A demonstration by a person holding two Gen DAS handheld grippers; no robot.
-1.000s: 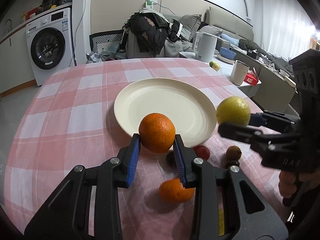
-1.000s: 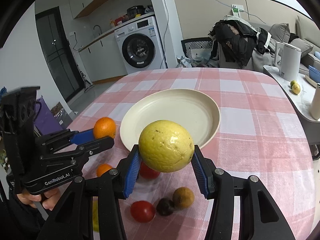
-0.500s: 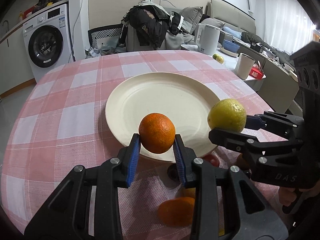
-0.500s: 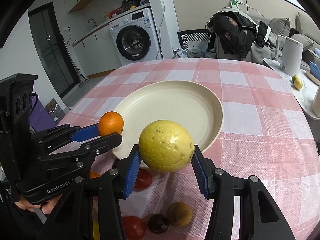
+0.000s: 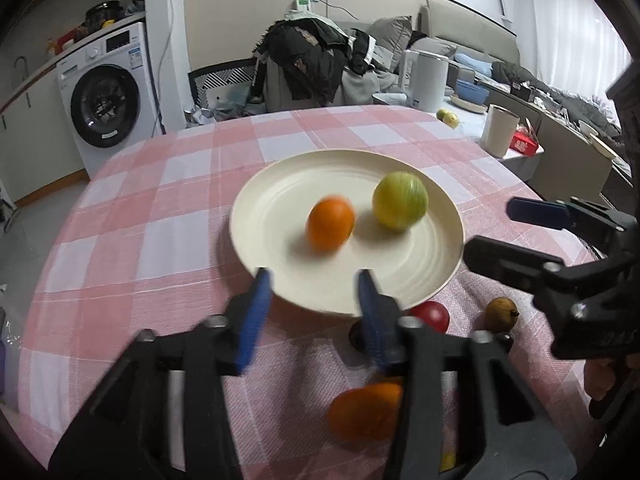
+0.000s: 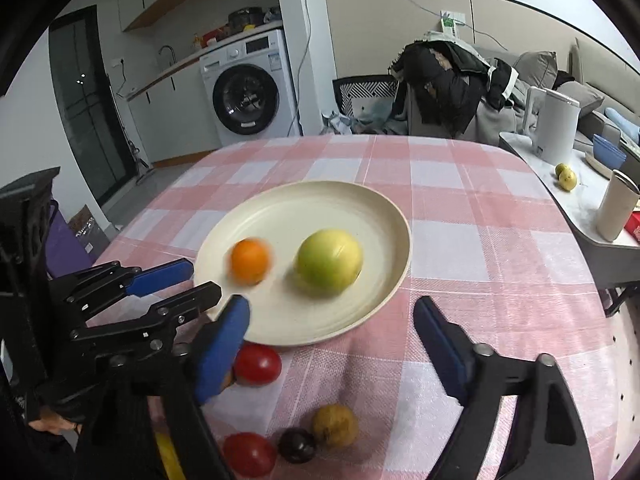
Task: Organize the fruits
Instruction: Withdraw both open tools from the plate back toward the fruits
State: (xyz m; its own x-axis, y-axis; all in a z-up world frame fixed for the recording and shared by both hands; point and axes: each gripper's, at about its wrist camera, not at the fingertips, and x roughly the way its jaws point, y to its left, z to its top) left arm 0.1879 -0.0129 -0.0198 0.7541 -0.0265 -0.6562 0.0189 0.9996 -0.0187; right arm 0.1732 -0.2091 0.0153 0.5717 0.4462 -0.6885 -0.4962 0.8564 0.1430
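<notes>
The left gripper [image 5: 312, 280] is standing released at the near rim of the cream plate [image 5: 280, 192], its jaws having just been opening, with nothing sitting between its blue pads [image 5: 256, 312]. The orange [image 5: 330, 229] is lying on the plate just ahead of that gap, apart from the pads and smeared by motion blur, so its outline is hard to read. Beside it to the right, the yellow-green citrus [image 5: 400, 205] is also resting on the plate, touching neither tool. The right gripper [image 6: 332, 320] is gaping wider still, its jaws likewise having just been opening and holding nothing; in its own view the citrus [image 6: 329, 261] is sitting ahead of the spread fingers, slightly blurred. Nearer than the plate, below and between the two tools, the remaining fruit is waiting on the pink checked tablecloth [image 6: 480, 208]: a red tomato [image 6: 257, 363] partly covered by the right gripper's left pad, a second tomato [image 6: 249, 453], a dark plum [image 6: 297, 445] and a brownish fruit [image 6: 335, 425]. Another orange fruit [image 5: 366, 410] is lying behind the left gripper's right finger, half hidden. A yellow item is peeking out under each tool's frame, too cut off to identify.
</notes>
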